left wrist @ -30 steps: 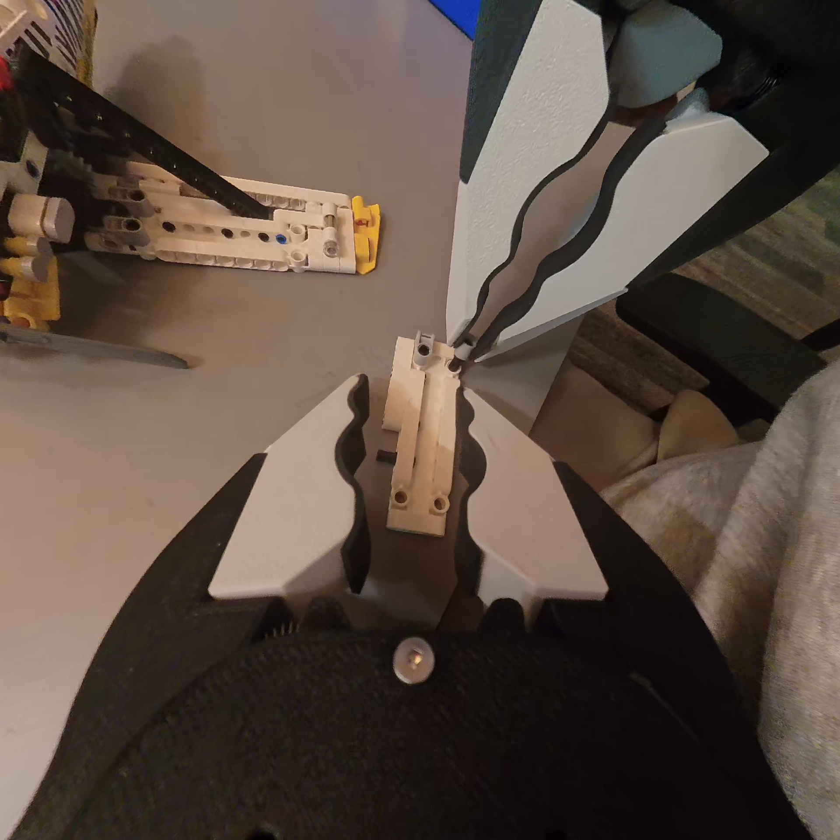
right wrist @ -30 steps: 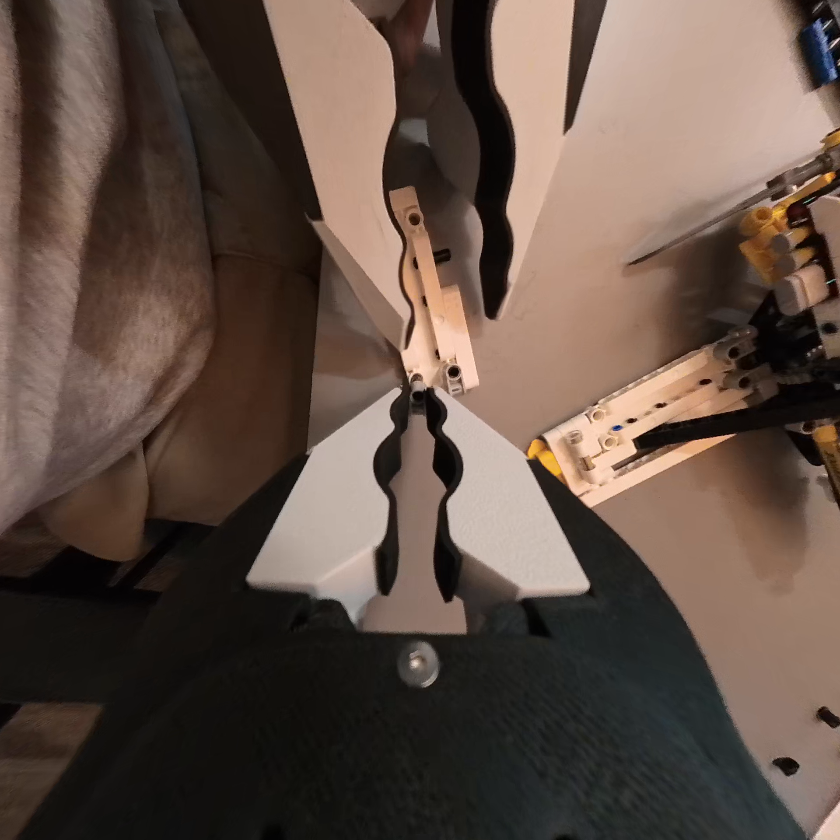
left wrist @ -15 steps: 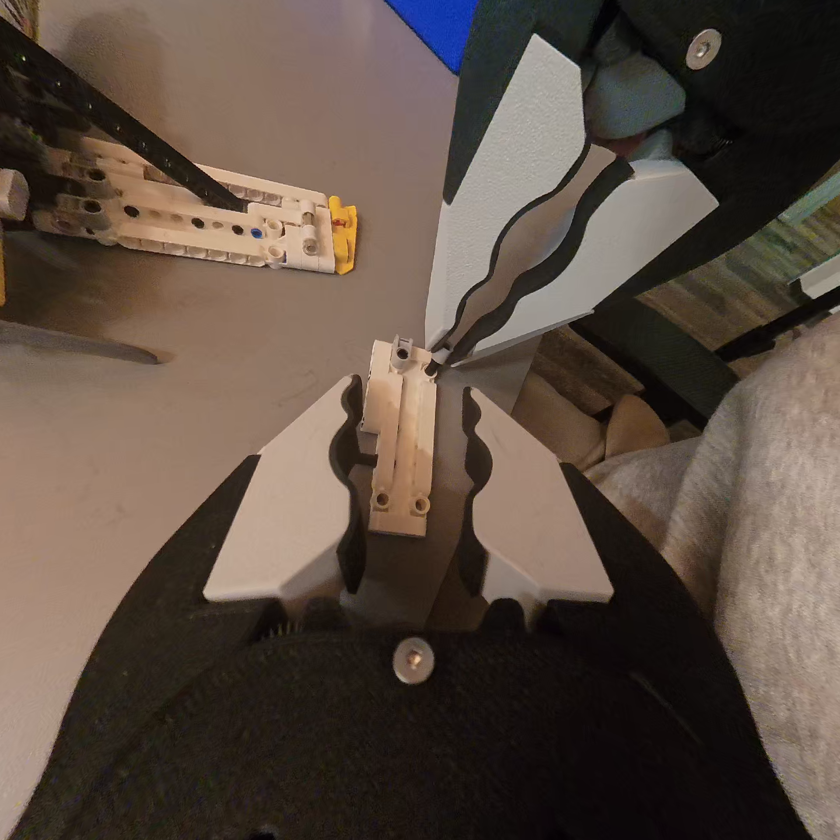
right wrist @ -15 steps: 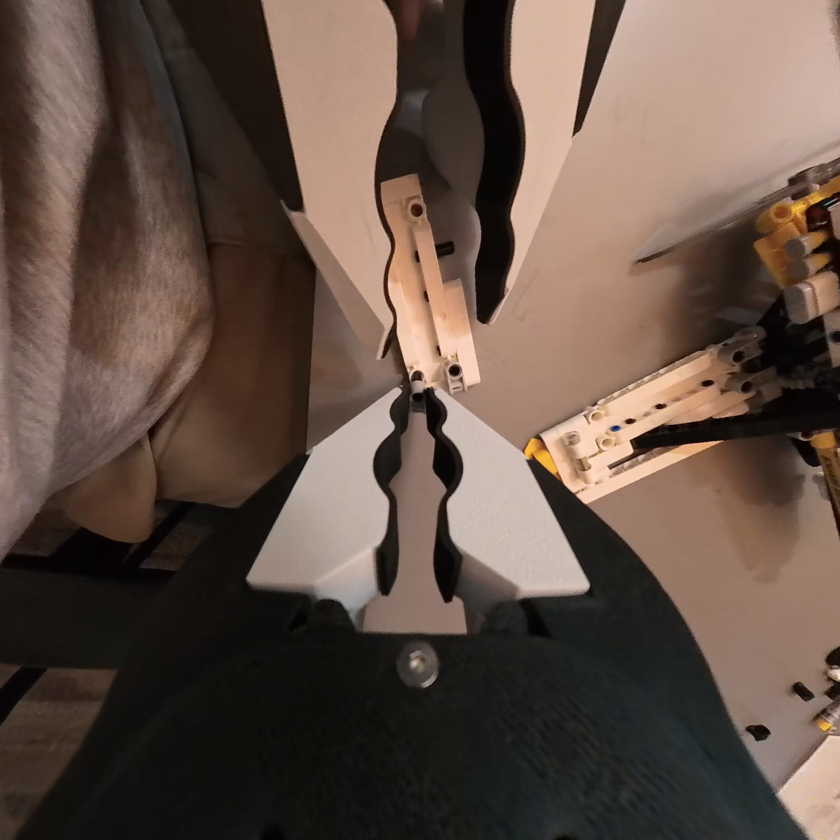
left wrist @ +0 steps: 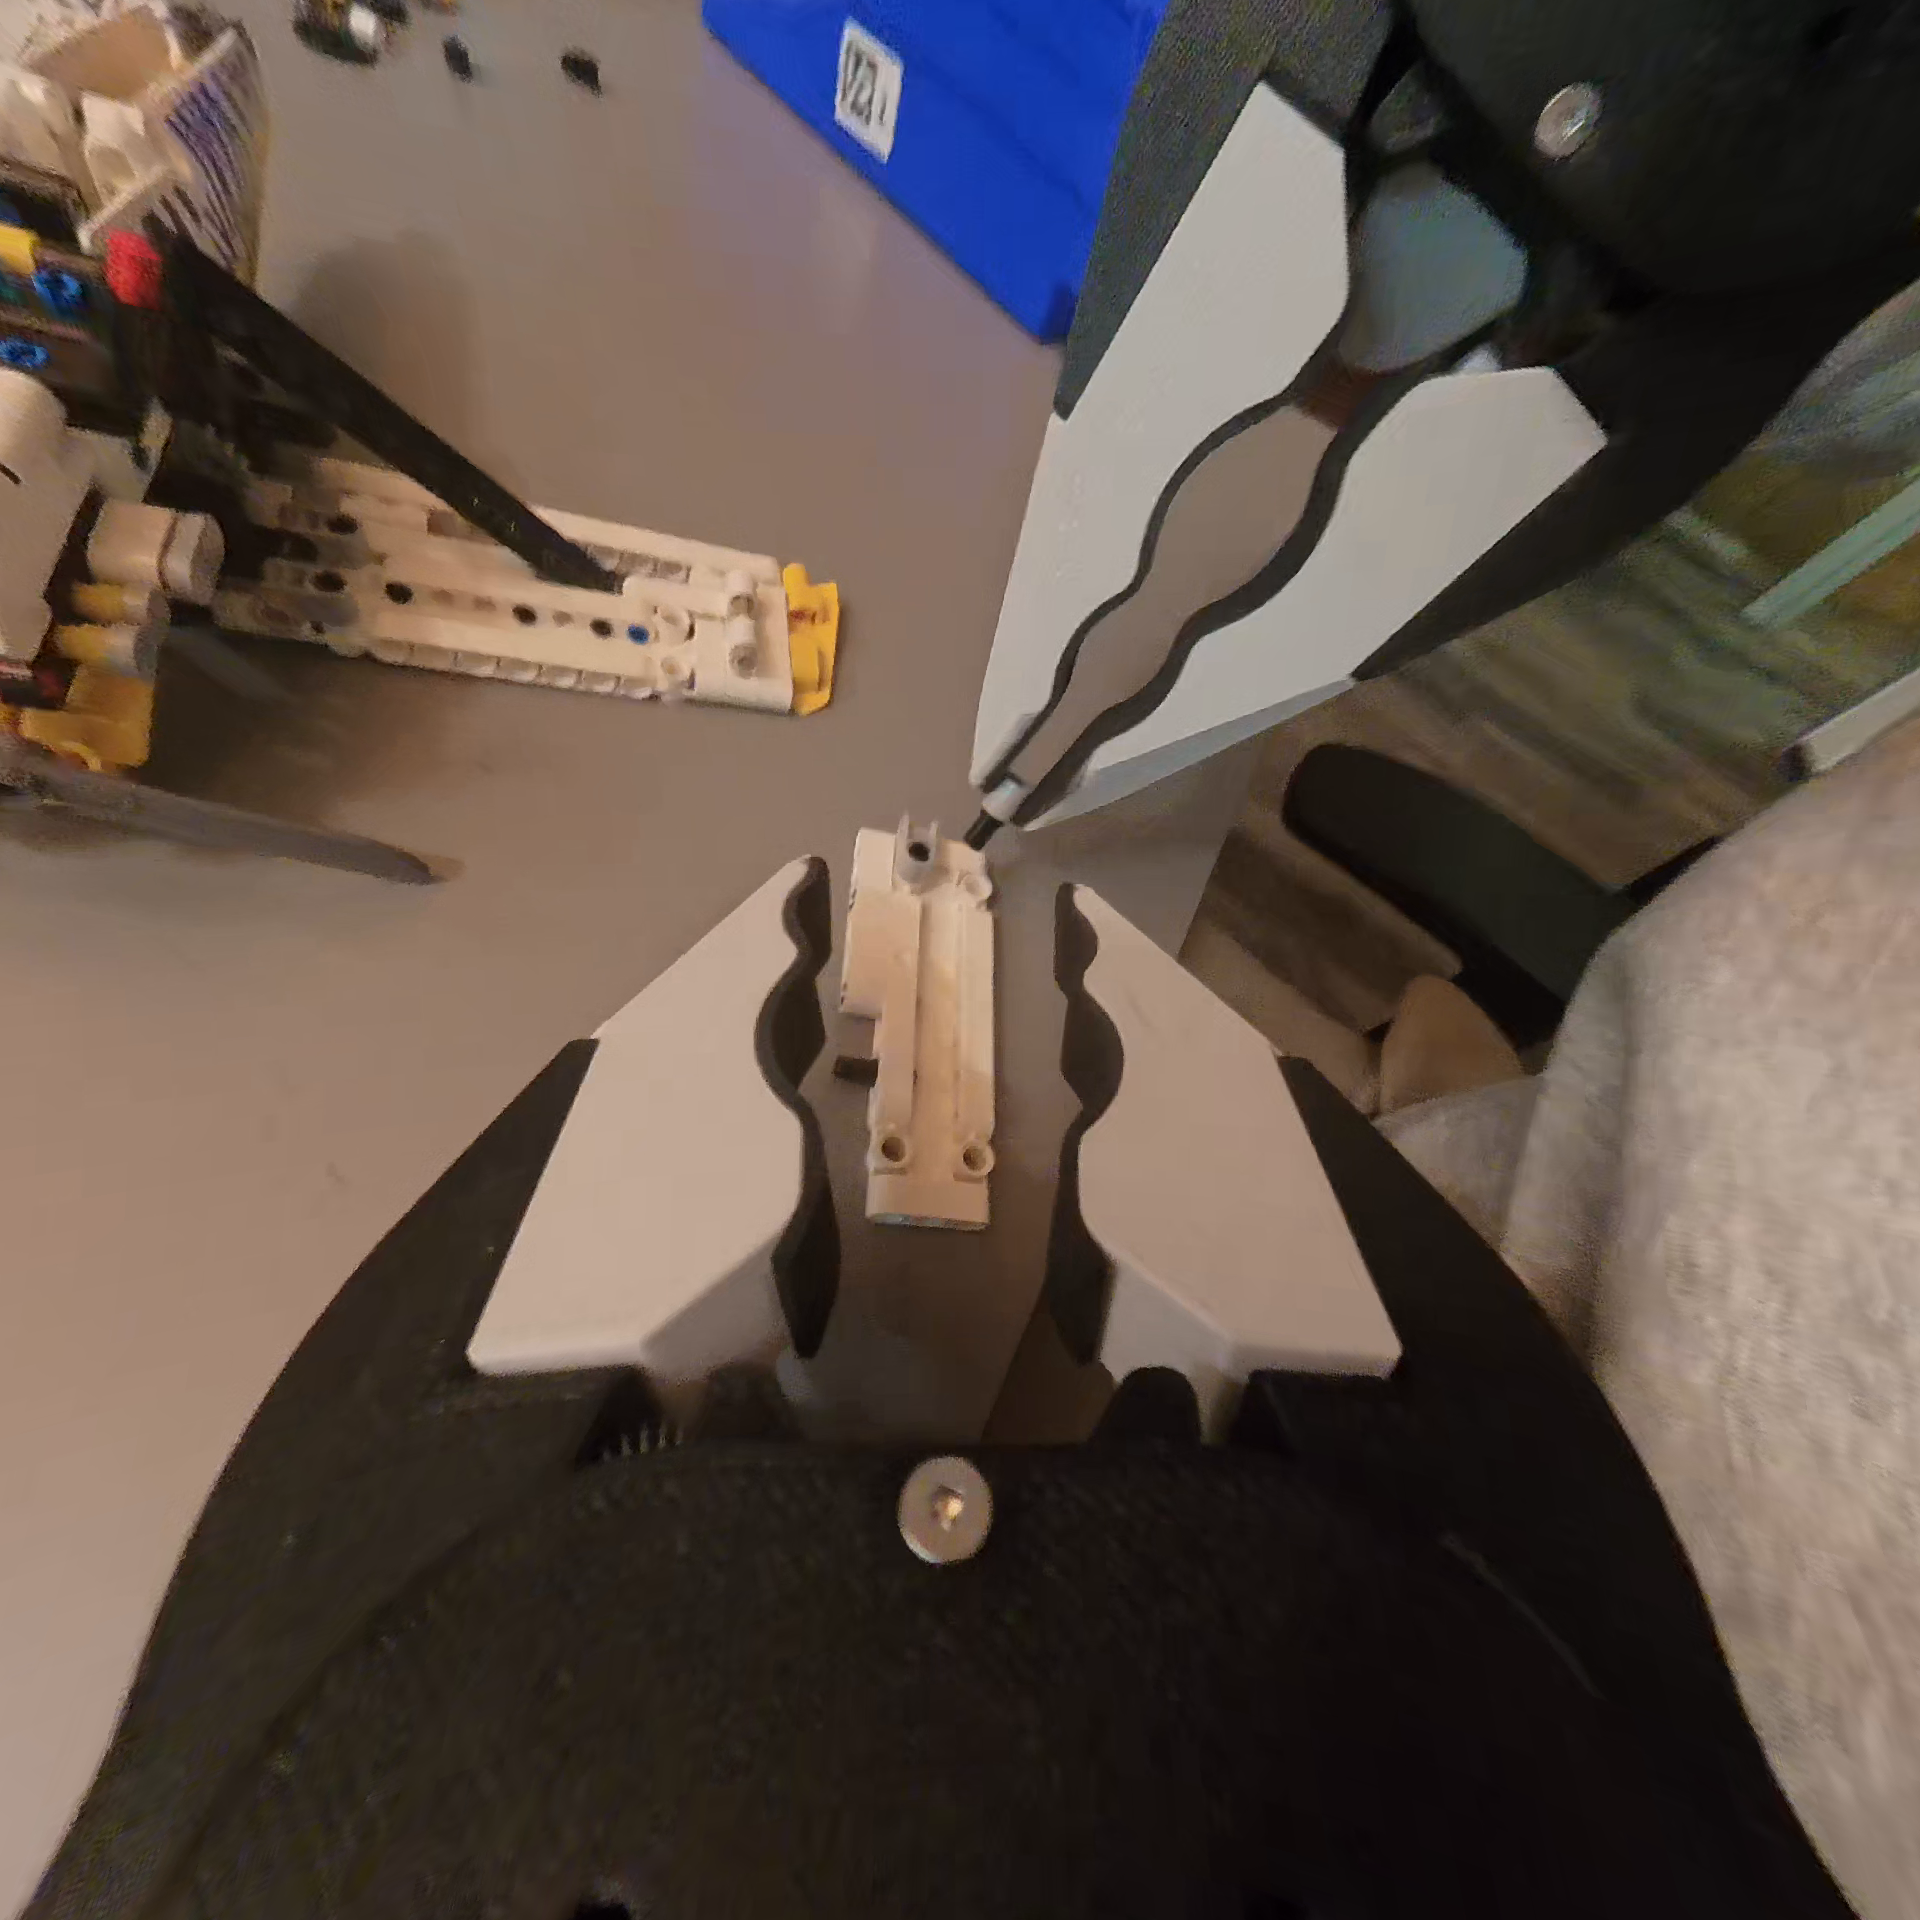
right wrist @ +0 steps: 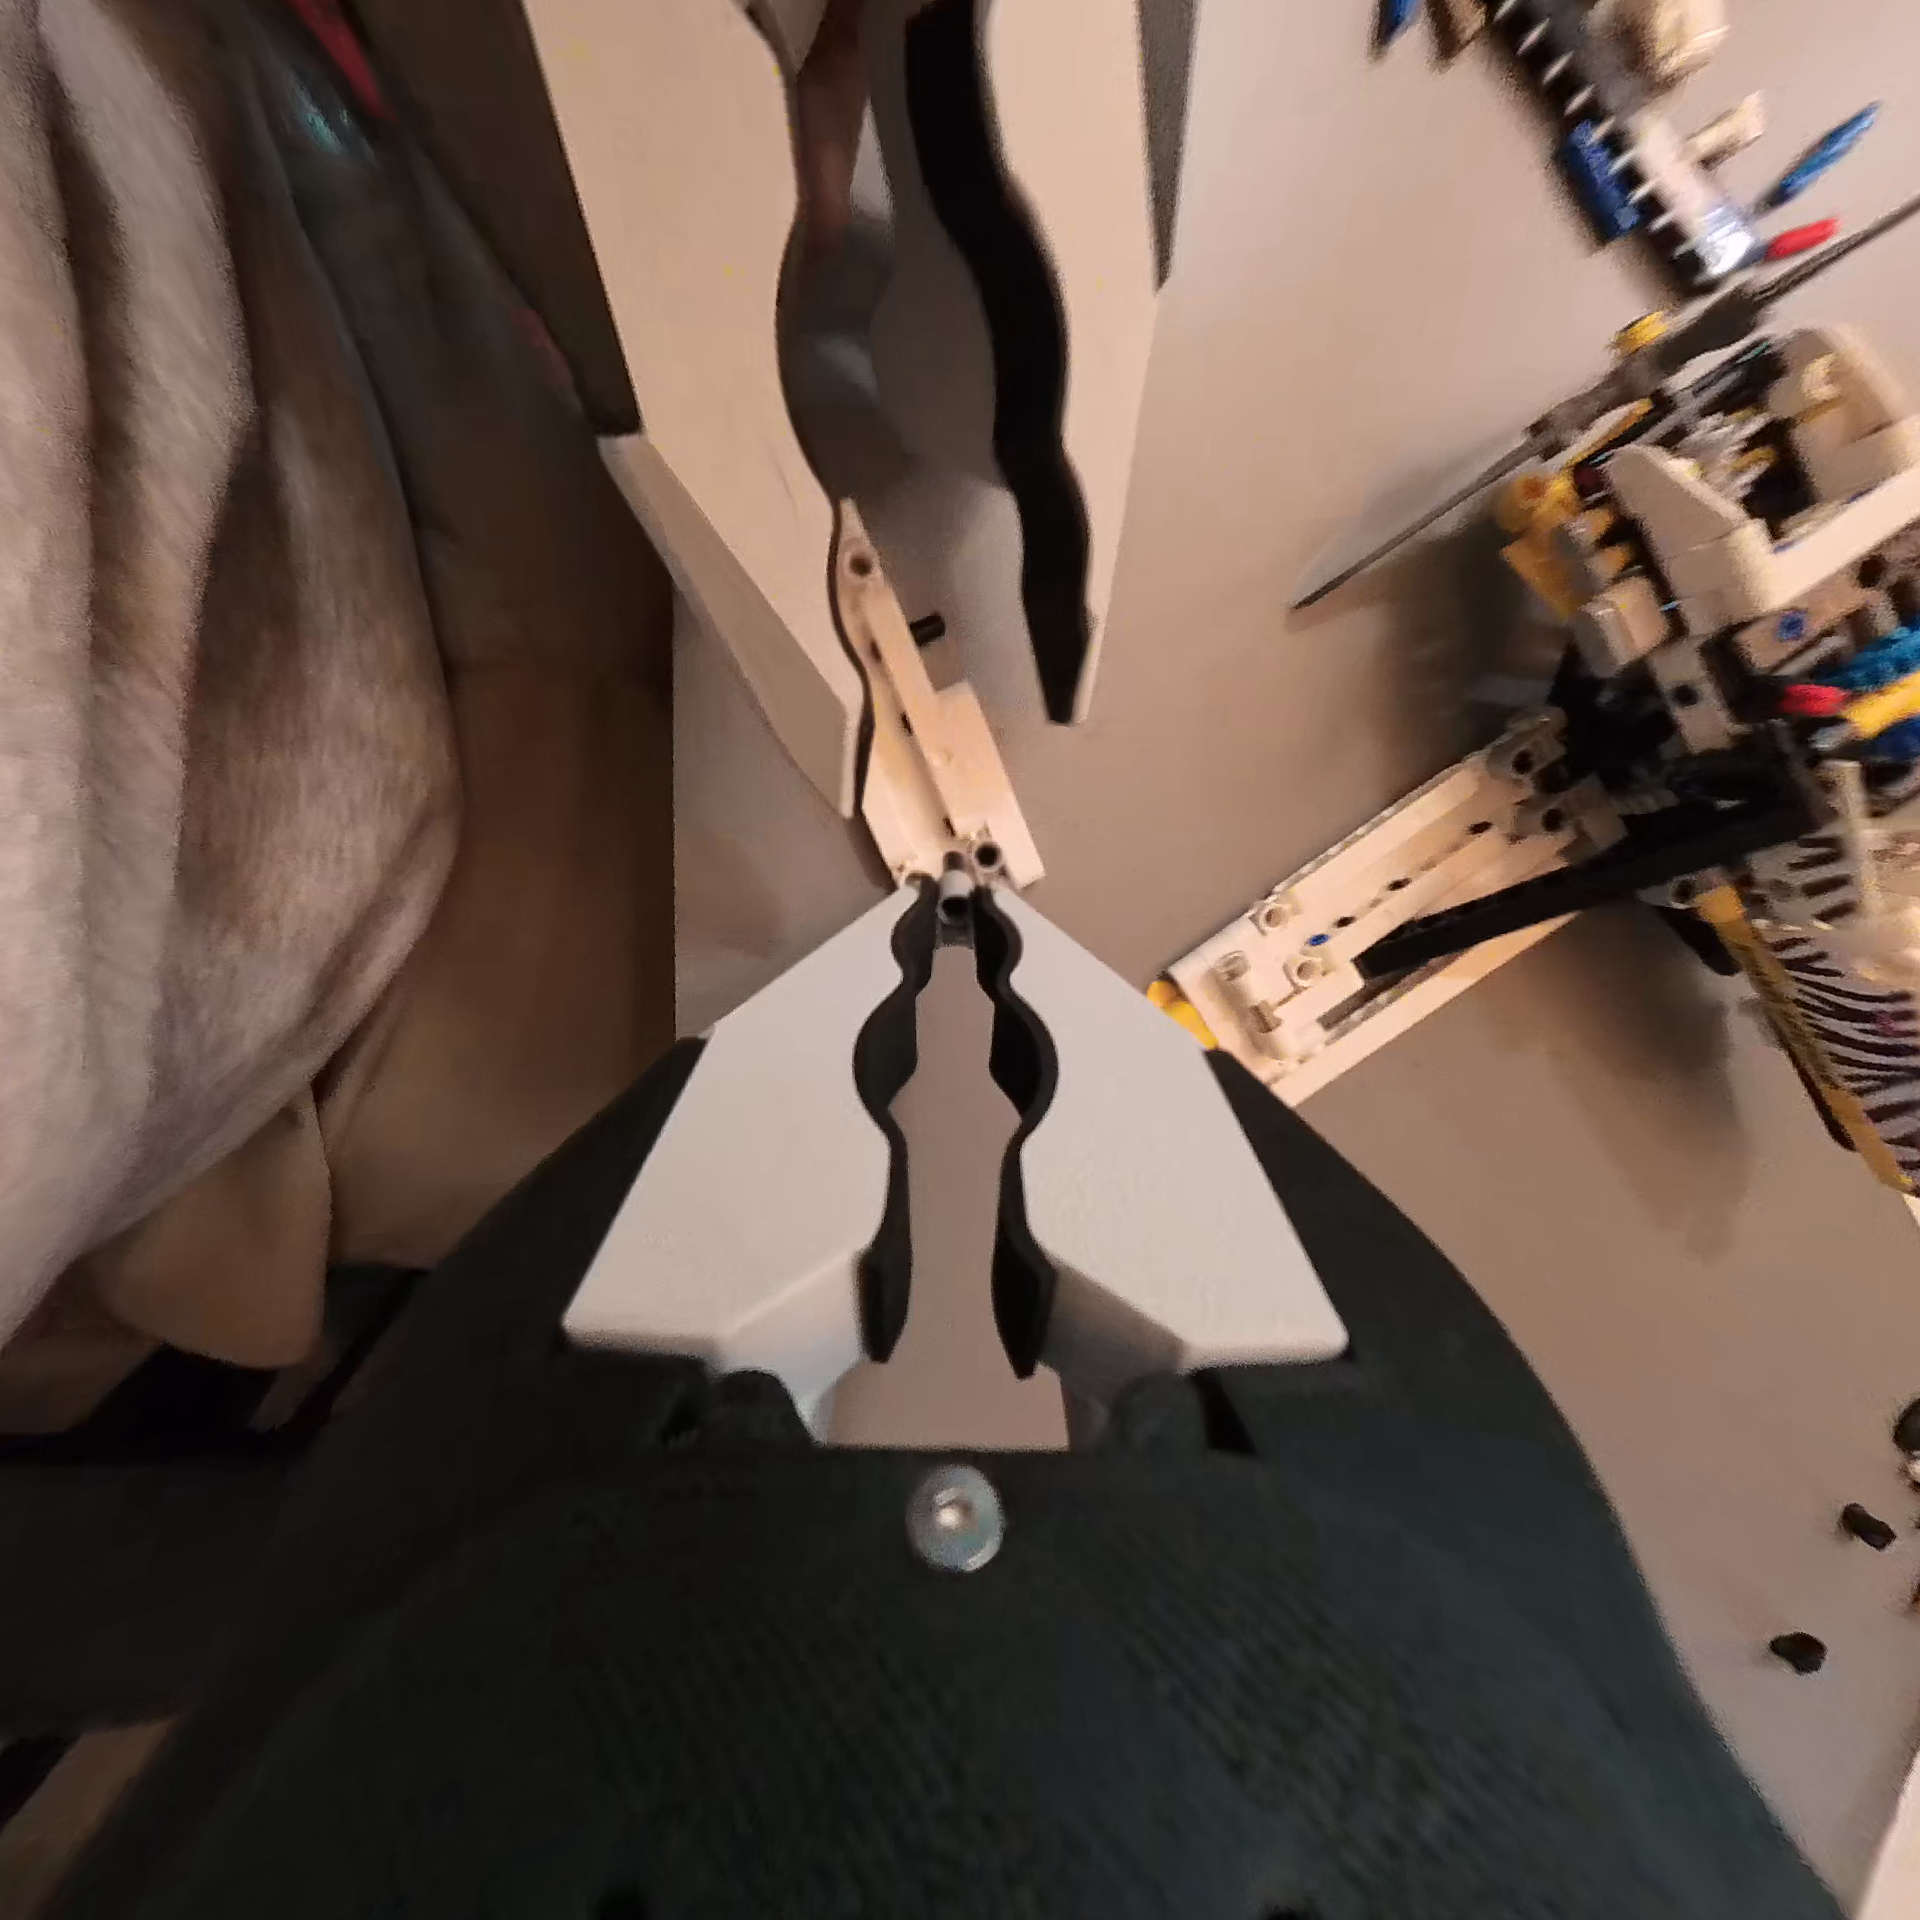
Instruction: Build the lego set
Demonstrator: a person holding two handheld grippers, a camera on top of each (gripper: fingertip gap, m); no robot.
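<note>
Big lego build (left wrist: 499, 613) sits apart on tabletop (left wrist: 623, 343). Left hand-held gripper (left wrist: 940, 904) gapes wide around white sub-assy (left wrist: 920, 1023), likely steadying it; right hand-held gripper (right wrist: 954, 914) pinches small pin (right wrist: 953, 896) w/ tips at its end hole, prob. for insertion.

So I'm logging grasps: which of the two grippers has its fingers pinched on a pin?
The right gripper: it pinches a small grey pin. The left gripper stands open around the white piece.

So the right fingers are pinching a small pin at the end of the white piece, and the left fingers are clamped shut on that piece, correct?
Not quite. The left gripper is open, its fingers clear of the white piece on both sides in the left wrist view. The right gripper does pinch the small pin.
</note>
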